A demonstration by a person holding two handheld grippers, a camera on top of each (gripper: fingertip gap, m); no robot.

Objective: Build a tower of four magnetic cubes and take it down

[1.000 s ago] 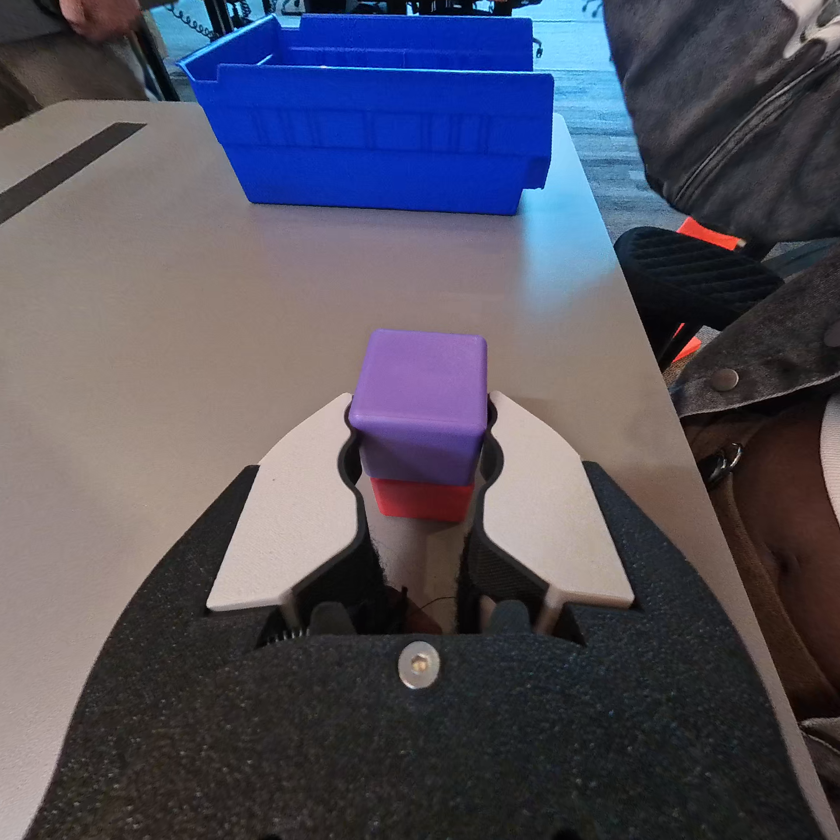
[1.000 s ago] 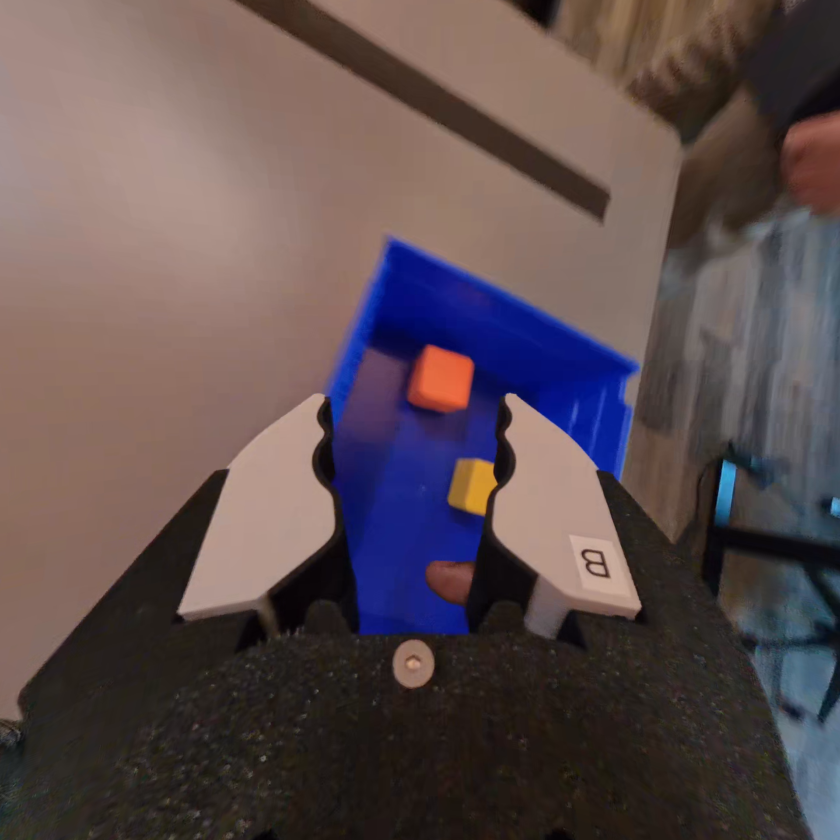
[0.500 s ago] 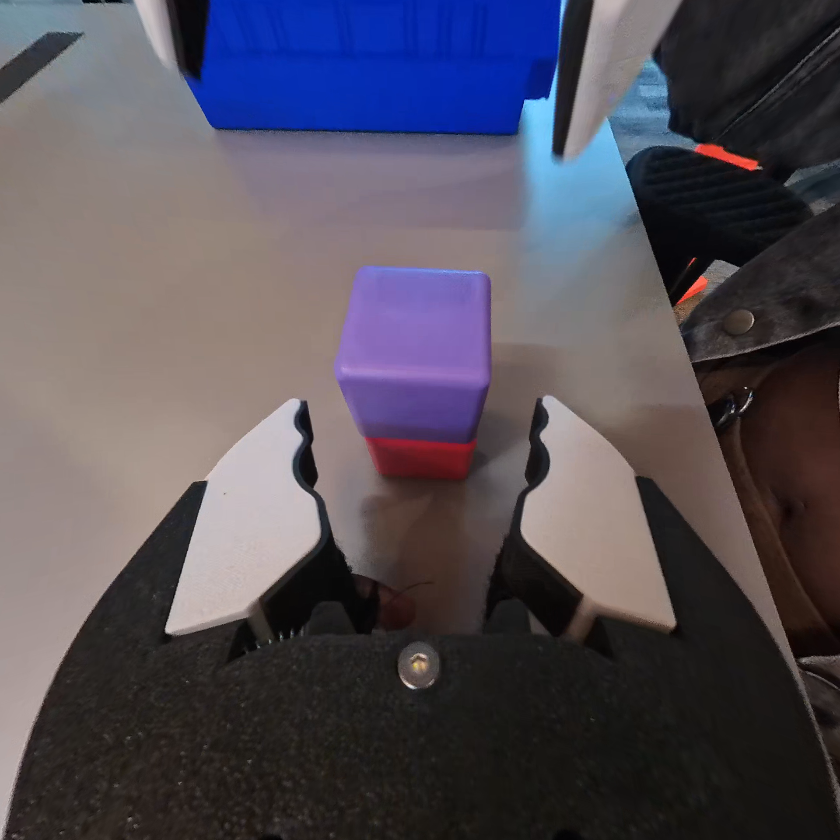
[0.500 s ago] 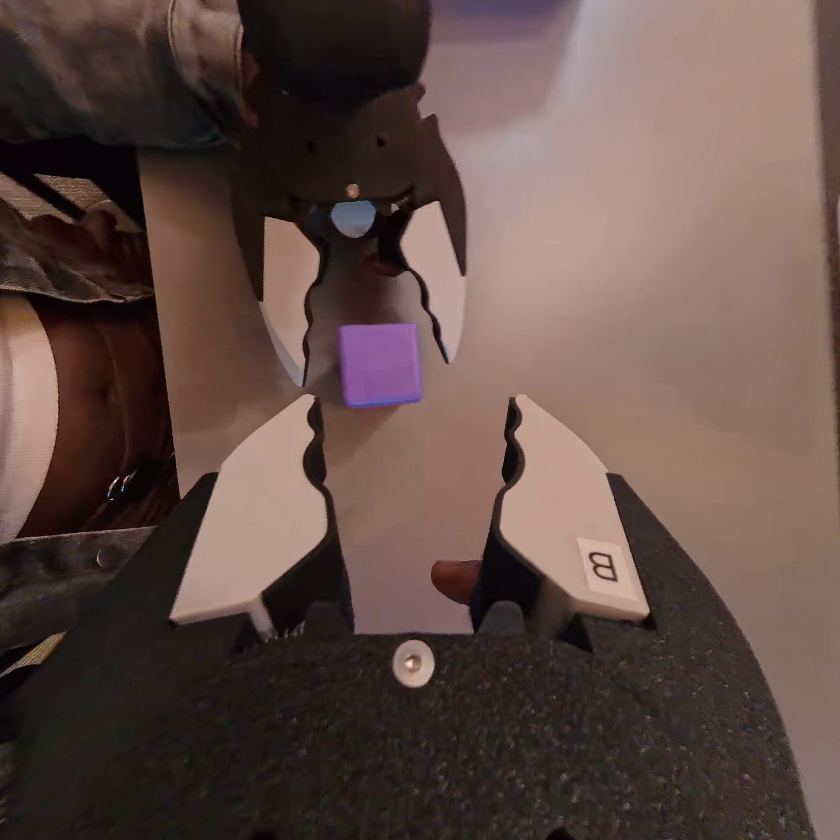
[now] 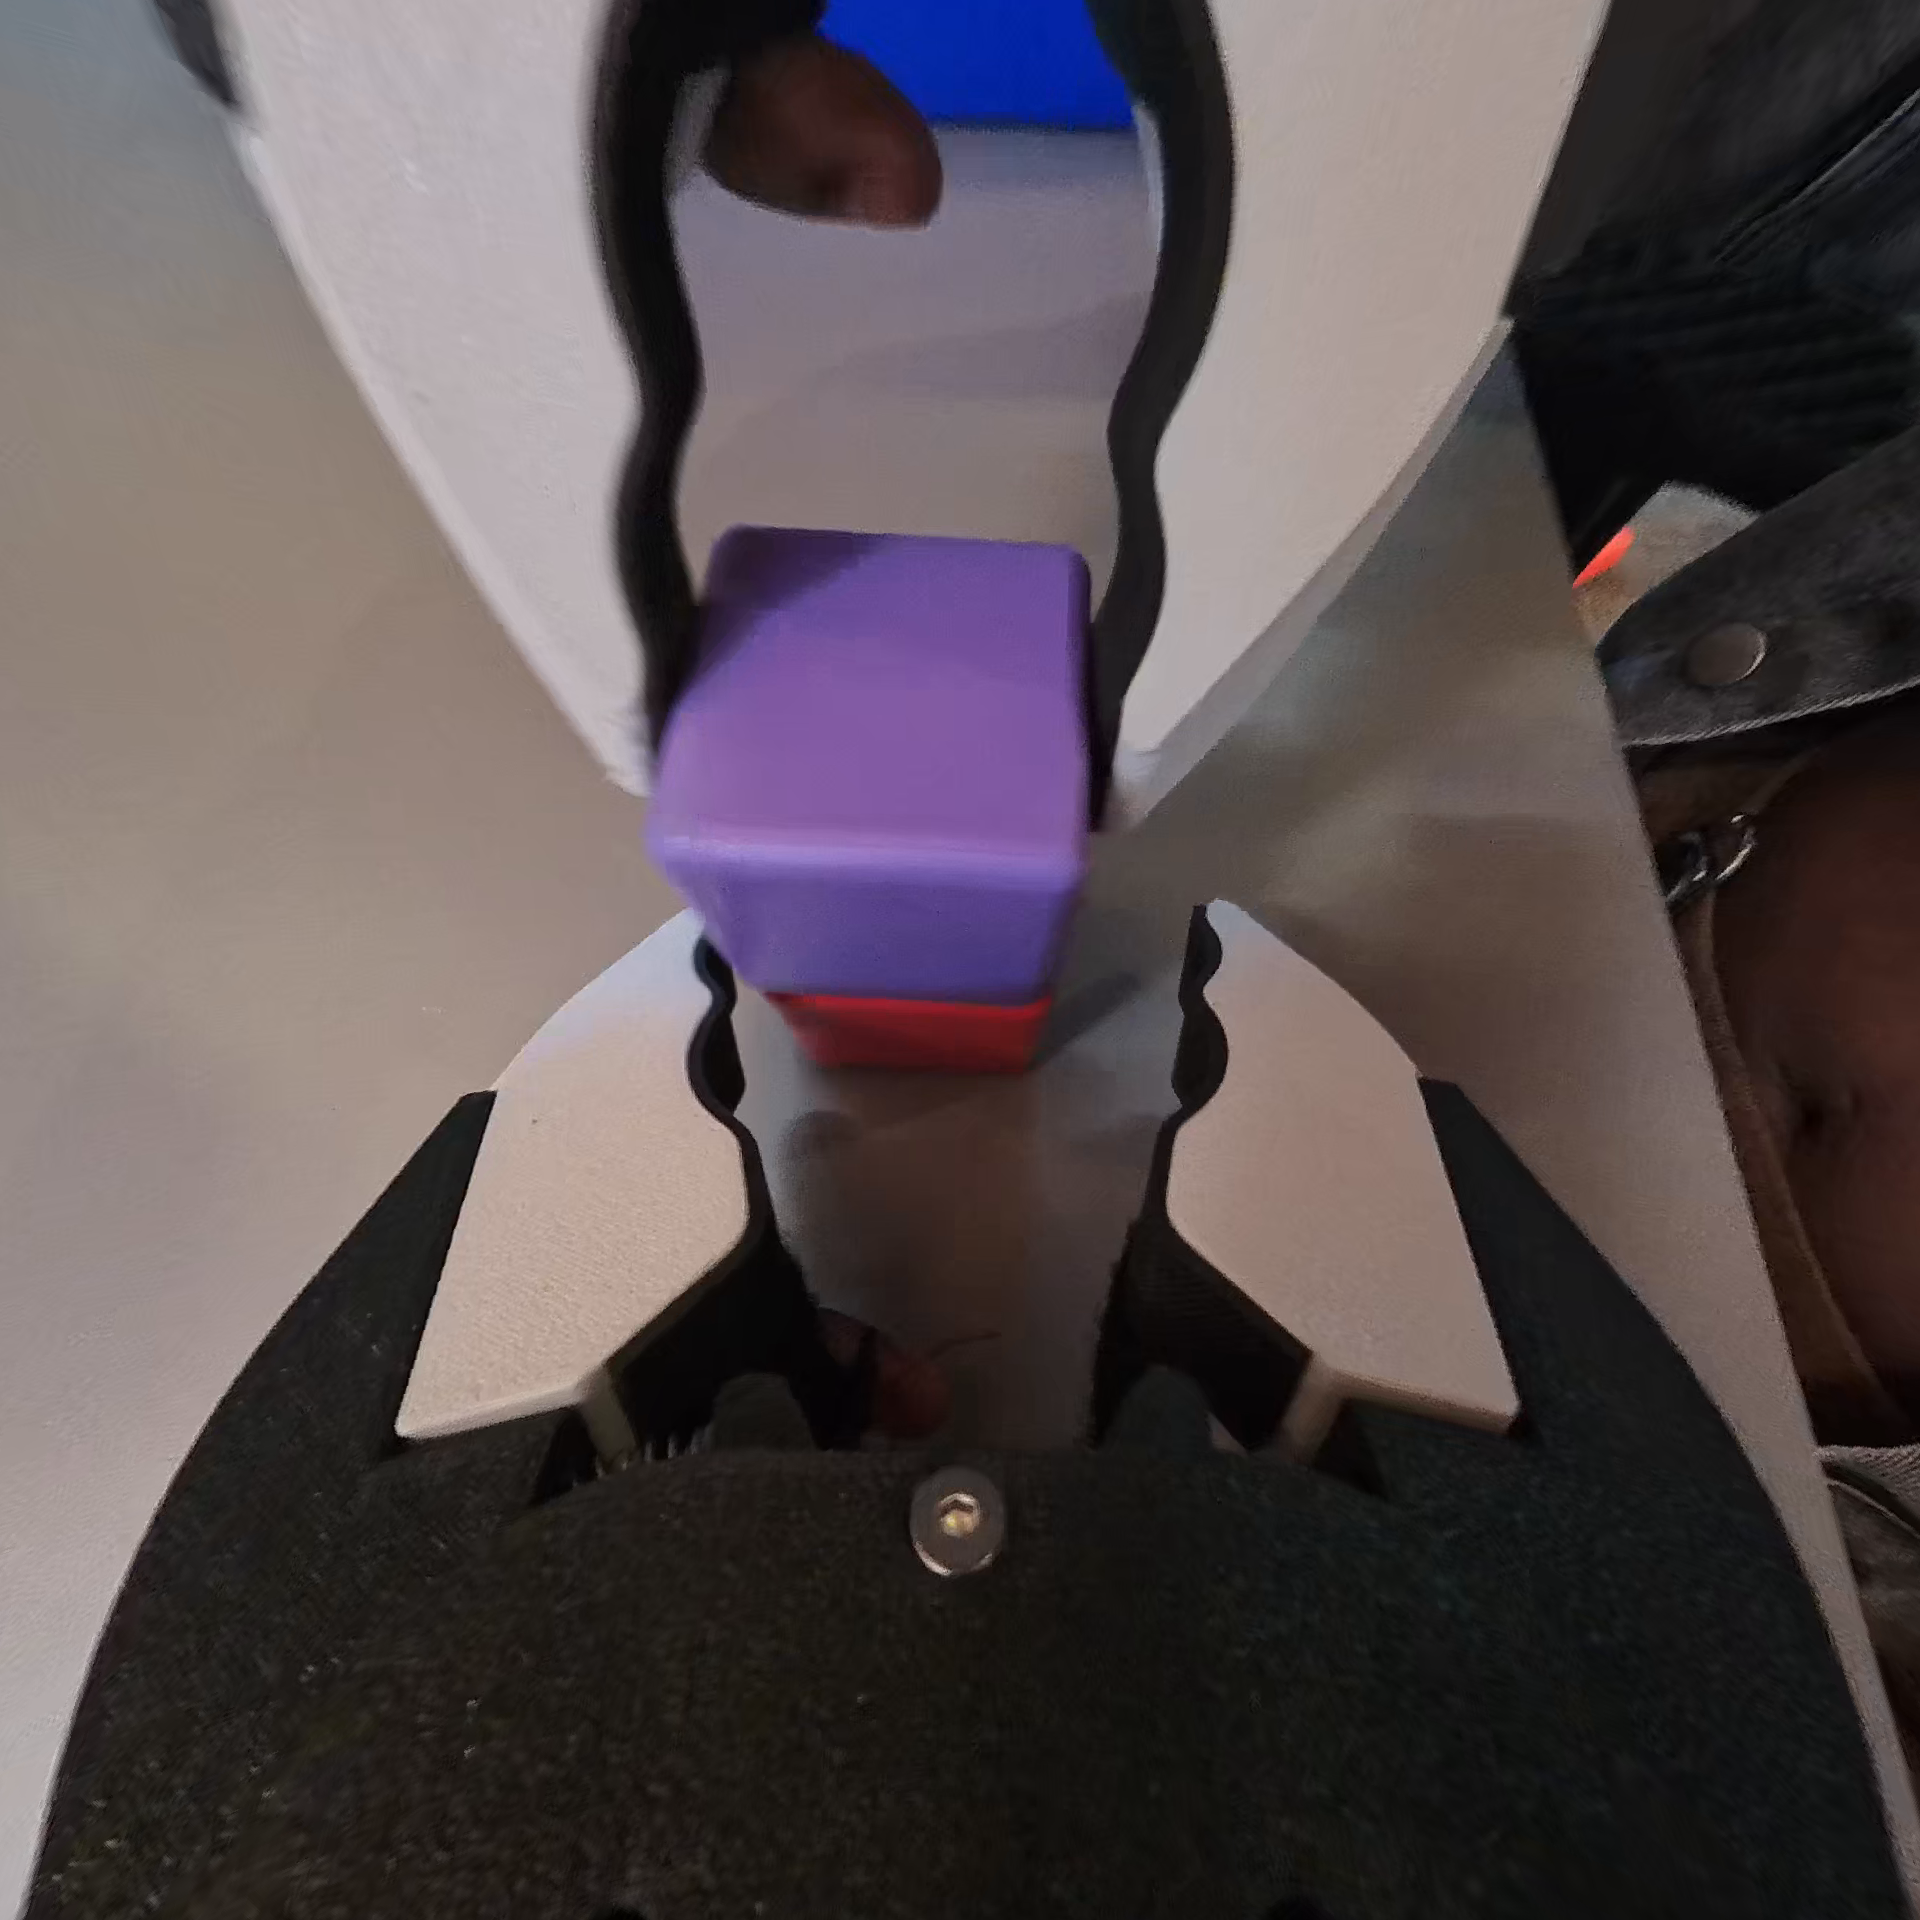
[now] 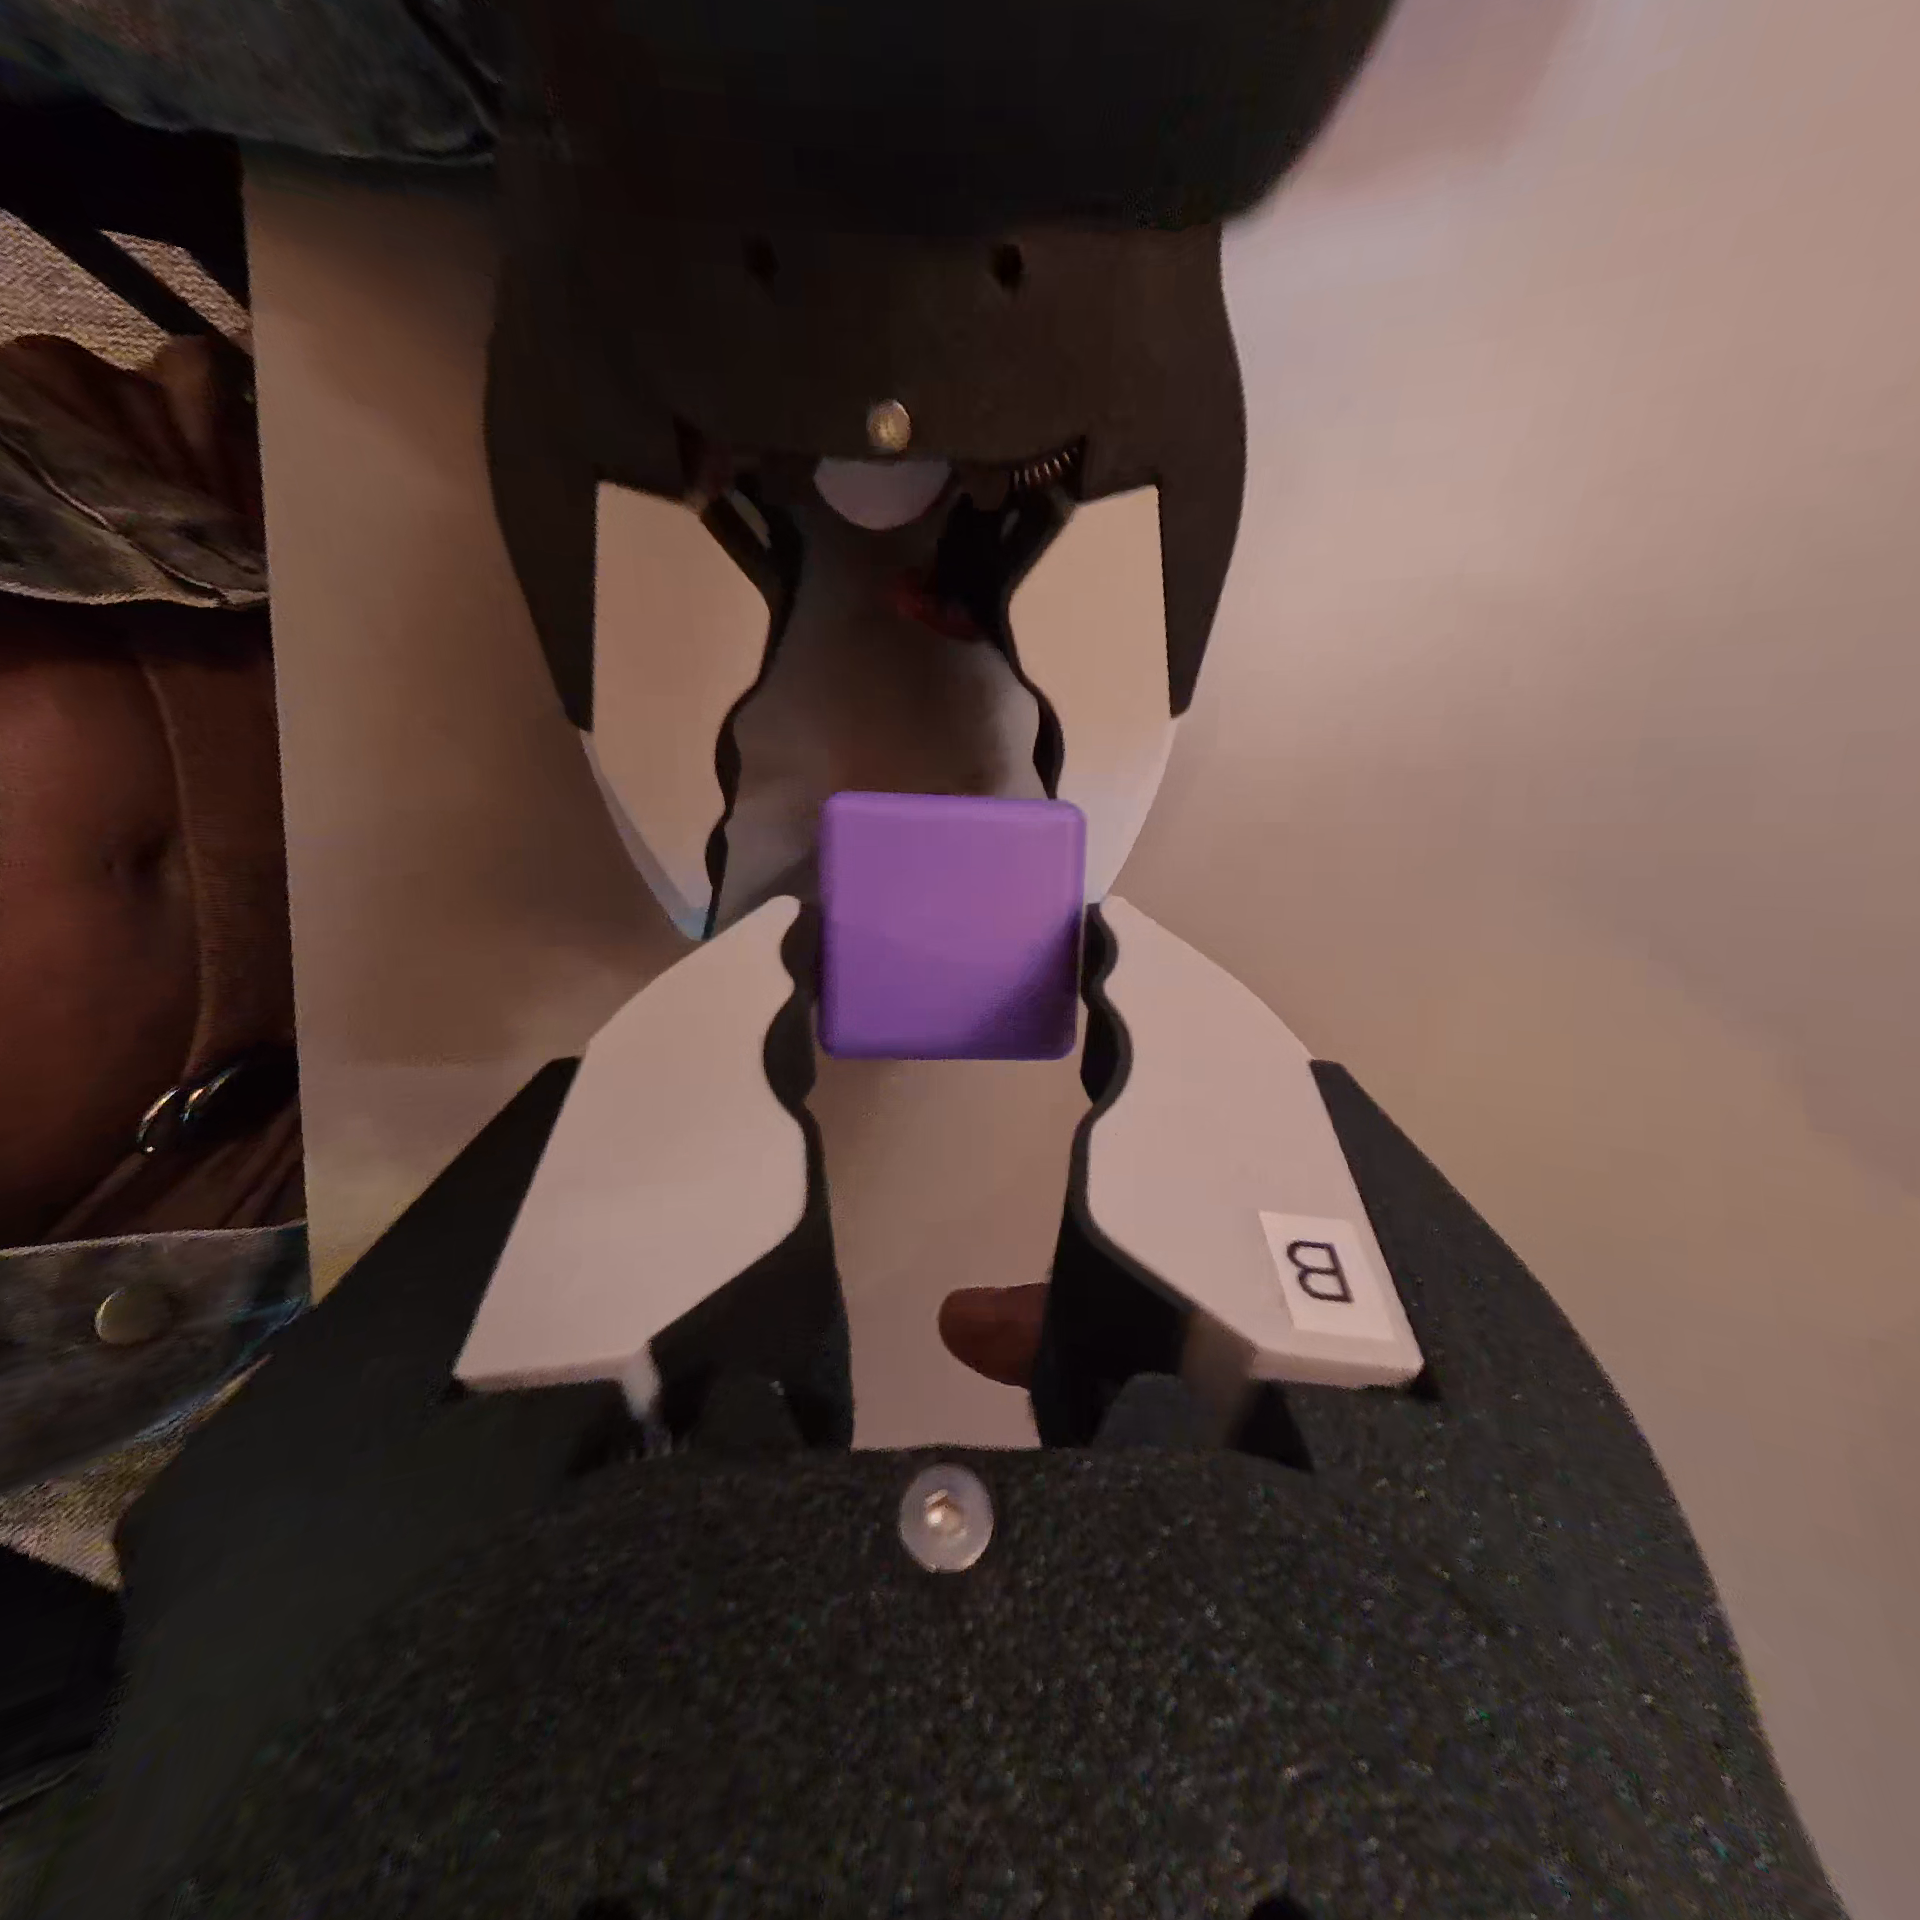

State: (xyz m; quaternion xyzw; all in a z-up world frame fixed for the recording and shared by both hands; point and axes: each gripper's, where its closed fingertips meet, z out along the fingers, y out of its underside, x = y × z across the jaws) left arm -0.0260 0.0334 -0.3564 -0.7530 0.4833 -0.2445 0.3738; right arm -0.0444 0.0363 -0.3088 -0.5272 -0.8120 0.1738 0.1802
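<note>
Purple cube [image 6: 948, 925] pinched by right claw [image 6: 940, 935], atop red cube [image 5: 920, 1031].

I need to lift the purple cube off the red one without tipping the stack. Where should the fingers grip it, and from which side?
Grip the purple cube on its two flat opposite side faces, coming from above as the right gripper does, pads flanking it. Stay above the seam with the red cube, probably lifting straight up. The open left gripper could steady the red cube.
</note>
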